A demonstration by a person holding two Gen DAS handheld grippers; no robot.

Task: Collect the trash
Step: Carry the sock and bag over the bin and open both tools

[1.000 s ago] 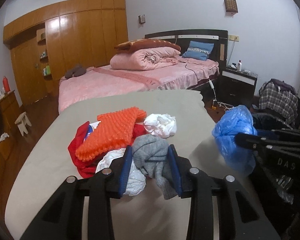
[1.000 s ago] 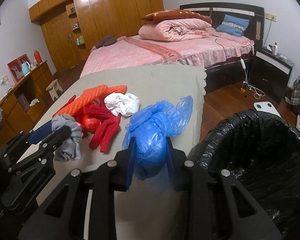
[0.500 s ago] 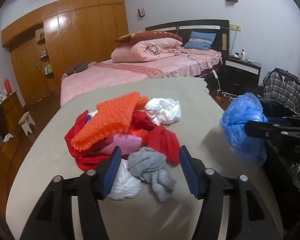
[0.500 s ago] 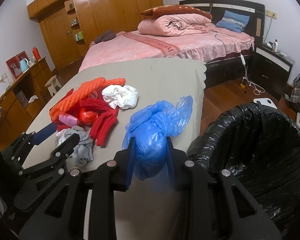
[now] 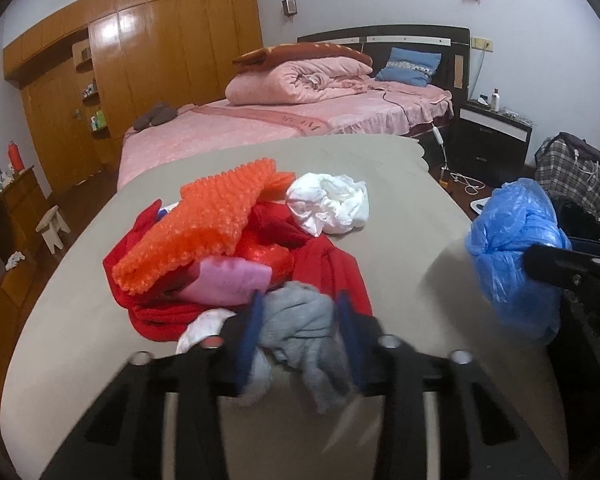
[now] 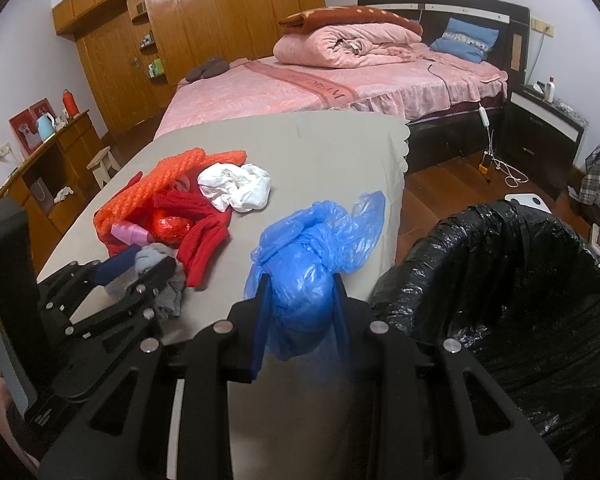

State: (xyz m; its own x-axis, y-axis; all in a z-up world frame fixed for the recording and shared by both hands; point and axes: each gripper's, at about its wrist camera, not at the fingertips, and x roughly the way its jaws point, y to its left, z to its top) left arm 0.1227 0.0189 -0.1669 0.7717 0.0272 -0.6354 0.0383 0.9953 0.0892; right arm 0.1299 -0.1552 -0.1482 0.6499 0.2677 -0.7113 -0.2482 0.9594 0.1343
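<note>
My left gripper (image 5: 298, 312) is shut on a grey crumpled cloth (image 5: 300, 320) at the near edge of a pile on the beige table (image 5: 380, 168). The pile holds an orange knitted piece (image 5: 208, 216), red cloth (image 5: 328, 264), a pink item (image 5: 228, 280) and a white wad (image 5: 328, 202). My right gripper (image 6: 298, 296) is shut on a blue plastic bag (image 6: 312, 256), held at the table's right edge beside the black-lined trash bin (image 6: 500, 300). The left gripper also shows in the right wrist view (image 6: 136, 270).
A pink bed (image 5: 280, 124) stands behind the table. A dark nightstand (image 5: 492, 136) and a plaid bag (image 5: 572, 176) are at the right. A wooden wardrobe (image 5: 140, 80) and low cabinet (image 5: 4, 216) are at the left.
My left gripper opened half a second ago and let the grey cloth drop onto the table, then closed on it again. The right gripper still holds the blue bag in about the same place.
</note>
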